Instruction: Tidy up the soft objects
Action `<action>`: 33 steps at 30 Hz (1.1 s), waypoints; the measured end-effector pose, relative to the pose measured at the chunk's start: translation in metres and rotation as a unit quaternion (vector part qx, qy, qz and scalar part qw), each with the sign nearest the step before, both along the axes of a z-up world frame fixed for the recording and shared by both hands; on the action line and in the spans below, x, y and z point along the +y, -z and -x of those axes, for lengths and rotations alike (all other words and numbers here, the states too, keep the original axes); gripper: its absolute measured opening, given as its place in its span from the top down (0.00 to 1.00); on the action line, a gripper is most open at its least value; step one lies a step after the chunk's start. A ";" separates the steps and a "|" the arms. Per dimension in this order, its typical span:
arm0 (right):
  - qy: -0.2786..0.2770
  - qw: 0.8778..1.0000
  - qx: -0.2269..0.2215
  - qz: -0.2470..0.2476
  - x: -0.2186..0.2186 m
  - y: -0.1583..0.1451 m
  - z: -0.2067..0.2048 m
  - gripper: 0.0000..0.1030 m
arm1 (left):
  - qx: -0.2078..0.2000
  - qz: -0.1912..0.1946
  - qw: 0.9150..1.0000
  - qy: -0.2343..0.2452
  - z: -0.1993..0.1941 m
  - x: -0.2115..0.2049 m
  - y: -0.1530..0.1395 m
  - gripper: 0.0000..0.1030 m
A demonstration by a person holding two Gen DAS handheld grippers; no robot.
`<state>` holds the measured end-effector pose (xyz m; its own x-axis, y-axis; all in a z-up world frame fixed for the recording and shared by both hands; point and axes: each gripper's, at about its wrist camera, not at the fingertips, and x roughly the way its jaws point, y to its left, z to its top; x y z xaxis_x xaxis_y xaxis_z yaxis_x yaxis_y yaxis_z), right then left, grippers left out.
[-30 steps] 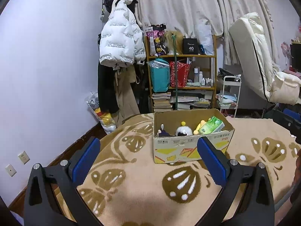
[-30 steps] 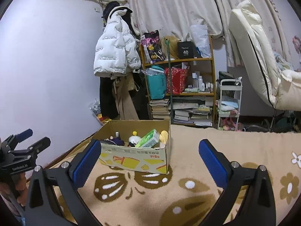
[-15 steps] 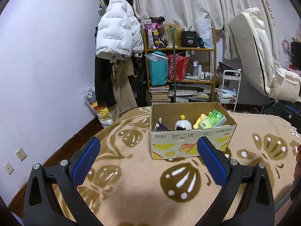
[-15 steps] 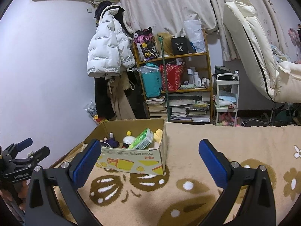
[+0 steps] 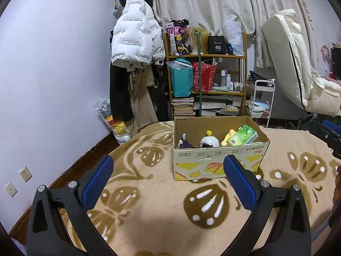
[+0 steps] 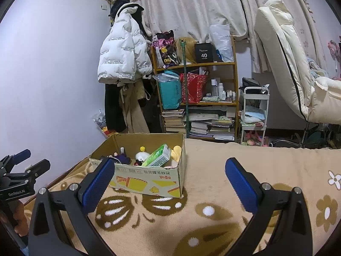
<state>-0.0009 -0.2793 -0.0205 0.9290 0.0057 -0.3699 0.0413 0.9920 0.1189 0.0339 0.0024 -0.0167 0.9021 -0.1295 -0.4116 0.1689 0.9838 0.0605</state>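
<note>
An open cardboard box [image 5: 219, 162] stands on the beige patterned blanket [image 5: 162, 209]. Inside lie a green tissue pack [image 5: 242, 136], a white and black plush with a yellow bobble [image 5: 209, 141], a yellow plush [image 5: 228, 137] and a dark purple plush [image 5: 185, 144]. The box also shows in the right wrist view [image 6: 147, 177], with the tissue pack [image 6: 158, 155] on top. My left gripper [image 5: 168, 181] is open and empty, in front of the box. My right gripper [image 6: 168, 183] is open and empty, to the box's right front. The left gripper shows at the right wrist view's left edge [image 6: 19, 166].
A wooden shelf [image 5: 207, 85] full of bags and books stands behind the bed, with a white puffer jacket [image 5: 135, 40] hanging to its left. A white trolley [image 5: 261, 102] and a cream mattress [image 5: 296, 68] stand at the right. The bed's left edge drops toward the wall.
Both grippers have tilted and pulled back slightly, so the box sits a little lower in the left view and farther left in the right view. Both stay open and empty.
</note>
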 end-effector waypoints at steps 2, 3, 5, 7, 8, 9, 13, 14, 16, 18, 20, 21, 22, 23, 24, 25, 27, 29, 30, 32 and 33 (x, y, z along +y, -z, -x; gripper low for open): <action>-0.001 1.000 0.000 0.001 0.000 0.000 0.000 0.00 | -0.004 0.001 1.000 -0.001 0.003 0.001 -0.001 0.01; -0.002 1.000 0.000 0.002 0.000 0.000 0.001 0.00 | -0.006 0.002 1.000 -0.002 0.004 0.002 -0.002 0.01; -0.002 1.000 -0.001 0.002 0.000 -0.001 0.000 0.00 | -0.006 0.002 1.000 -0.003 0.005 0.002 -0.003 0.01; -0.001 1.000 0.000 0.001 0.002 -0.001 0.000 0.00 | -0.004 0.003 1.000 -0.005 0.005 0.002 -0.003 0.01; -0.001 1.000 -0.001 0.001 0.002 -0.001 0.000 0.00 | -0.002 0.004 1.000 -0.005 0.005 0.002 -0.002 0.01; -0.001 1.000 0.000 0.001 0.002 -0.001 0.000 0.00 | -0.001 0.006 1.000 -0.004 0.005 0.002 -0.002 0.01; -0.002 1.000 0.001 0.001 0.000 -0.001 0.000 0.00 | 0.004 0.007 1.000 0.000 0.005 0.000 -0.001 0.01; -0.001 1.000 0.001 0.003 0.001 -0.001 0.000 0.00 | 0.004 0.006 1.000 -0.001 0.005 0.000 -0.001 0.01; 0.001 1.000 -0.001 0.002 0.000 -0.001 0.000 0.00 | 0.005 0.004 1.000 -0.001 0.005 -0.001 0.000 0.01; 0.001 1.000 -0.001 -0.002 -0.003 0.000 0.002 0.00 | 0.006 0.002 1.000 -0.002 0.005 -0.002 0.001 0.01; 0.000 1.000 -0.001 -0.002 -0.005 0.000 0.002 0.00 | 0.007 0.001 1.000 -0.002 0.005 -0.003 0.001 0.01; 0.000 1.000 -0.001 0.000 -0.005 0.000 0.002 0.00 | 0.008 0.000 1.000 -0.001 0.005 -0.004 0.001 0.01; -0.001 1.000 0.001 0.001 -0.007 0.002 0.002 0.00 | 0.008 -0.001 1.000 0.000 0.004 -0.004 0.002 0.01; -0.001 1.000 0.000 -0.001 -0.005 0.001 0.002 0.00 | 0.008 -0.005 1.000 -0.001 0.004 -0.005 0.002 0.01; -0.002 1.000 0.000 0.000 -0.006 0.001 0.003 0.00 | 0.008 -0.008 1.000 -0.002 0.004 -0.006 0.003 0.01; -0.003 1.000 0.000 0.001 -0.008 0.002 0.004 0.00 | 0.008 -0.011 1.000 -0.002 0.004 -0.007 0.003 0.01; -0.003 1.000 0.000 0.001 -0.010 0.003 0.004 0.00 | 0.008 -0.011 1.000 0.001 0.004 -0.008 0.003 0.01; -0.003 1.000 0.000 0.001 -0.008 0.002 0.003 0.00 | 0.009 -0.012 1.000 0.001 0.004 -0.009 0.003 0.01; -0.004 1.000 0.000 0.001 -0.009 0.002 0.003 0.00 | 0.009 -0.011 1.000 0.001 0.004 -0.008 0.003 0.01; -0.002 1.000 0.000 0.001 -0.009 0.002 0.003 0.00 | 0.010 -0.010 1.000 0.001 0.005 -0.008 0.003 0.01; -0.003 1.000 0.001 0.003 -0.011 0.002 0.003 0.00 | 0.010 -0.010 1.000 0.001 0.005 -0.009 0.004 0.01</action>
<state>-0.0044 -0.2902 -0.0229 0.9286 0.0084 -0.3709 0.0363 0.9929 0.1134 0.0291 -0.0064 -0.0203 0.8933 -0.1231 -0.4322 0.1722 0.9821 0.0762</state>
